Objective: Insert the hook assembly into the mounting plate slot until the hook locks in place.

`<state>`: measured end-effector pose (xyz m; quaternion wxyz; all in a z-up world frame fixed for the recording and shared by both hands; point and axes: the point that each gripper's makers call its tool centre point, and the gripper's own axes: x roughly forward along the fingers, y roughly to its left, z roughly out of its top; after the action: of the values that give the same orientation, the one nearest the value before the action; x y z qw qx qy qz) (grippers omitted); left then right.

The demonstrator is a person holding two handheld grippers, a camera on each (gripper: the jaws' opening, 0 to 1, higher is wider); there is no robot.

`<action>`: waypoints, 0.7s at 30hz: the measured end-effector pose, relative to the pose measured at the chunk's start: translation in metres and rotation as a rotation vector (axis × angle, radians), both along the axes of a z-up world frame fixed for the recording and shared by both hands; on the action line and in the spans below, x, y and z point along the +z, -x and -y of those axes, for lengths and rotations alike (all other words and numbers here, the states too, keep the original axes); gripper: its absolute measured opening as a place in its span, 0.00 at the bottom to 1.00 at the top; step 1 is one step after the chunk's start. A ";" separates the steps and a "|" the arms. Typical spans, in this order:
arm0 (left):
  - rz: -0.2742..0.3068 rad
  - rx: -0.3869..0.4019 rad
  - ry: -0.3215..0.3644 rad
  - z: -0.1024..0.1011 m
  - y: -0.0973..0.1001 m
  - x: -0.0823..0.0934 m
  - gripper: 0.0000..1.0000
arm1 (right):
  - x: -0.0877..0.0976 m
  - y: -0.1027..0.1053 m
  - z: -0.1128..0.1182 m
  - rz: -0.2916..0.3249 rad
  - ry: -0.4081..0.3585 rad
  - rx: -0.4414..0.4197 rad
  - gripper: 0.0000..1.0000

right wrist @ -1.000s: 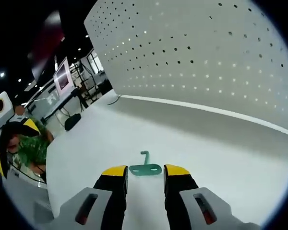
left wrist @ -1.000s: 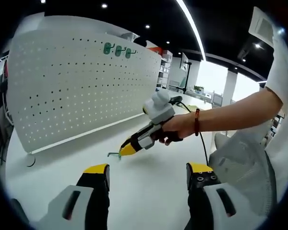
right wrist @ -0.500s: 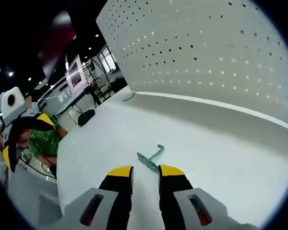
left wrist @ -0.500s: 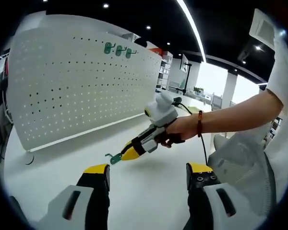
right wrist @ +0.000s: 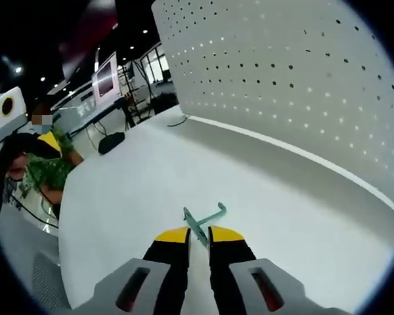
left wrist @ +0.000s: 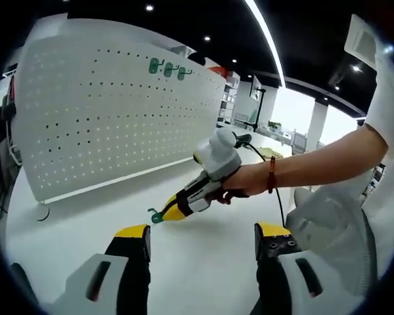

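Observation:
A small green metal hook (right wrist: 203,222) is pinched between the yellow-tipped jaws of my right gripper (right wrist: 198,234), lifted just above the white table. In the left gripper view that same gripper (left wrist: 163,214) comes in from the right, held by a hand, with the green hook (left wrist: 155,216) sticking out of its tip. The white perforated mounting plate (left wrist: 111,111) stands upright at the back, also seen as the plate (right wrist: 302,72) in the right gripper view. My left gripper (left wrist: 202,235) stands open low over the table with nothing between its fingers.
Three green hooks (left wrist: 167,67) hang near the top of the perforated plate. The white table (left wrist: 184,262) stretches out below both grippers. The person's arm (left wrist: 315,164) crosses from the right. The other gripper (right wrist: 6,131) and a person appear at the far left of the right gripper view.
My right gripper has closed on the green hook and lifted it off the table, turning it. The left gripper has stayed open and nearly still.

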<state>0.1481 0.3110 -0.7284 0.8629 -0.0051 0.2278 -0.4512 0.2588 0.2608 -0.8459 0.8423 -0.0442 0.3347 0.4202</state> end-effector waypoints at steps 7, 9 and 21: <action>-0.005 0.005 0.007 0.000 0.000 -0.001 0.66 | -0.006 0.005 0.001 -0.003 0.017 -0.006 0.06; -0.006 0.004 0.009 0.000 0.000 -0.001 0.66 | -0.005 0.004 0.001 0.002 0.009 -0.020 0.05; -0.013 0.020 0.022 -0.001 -0.002 0.000 0.65 | 0.005 0.013 -0.006 0.064 0.035 0.001 0.02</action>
<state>0.1498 0.3121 -0.7285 0.8657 -0.0194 0.2283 -0.4451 0.2461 0.2668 -0.8409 0.8514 -0.0728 0.3149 0.4131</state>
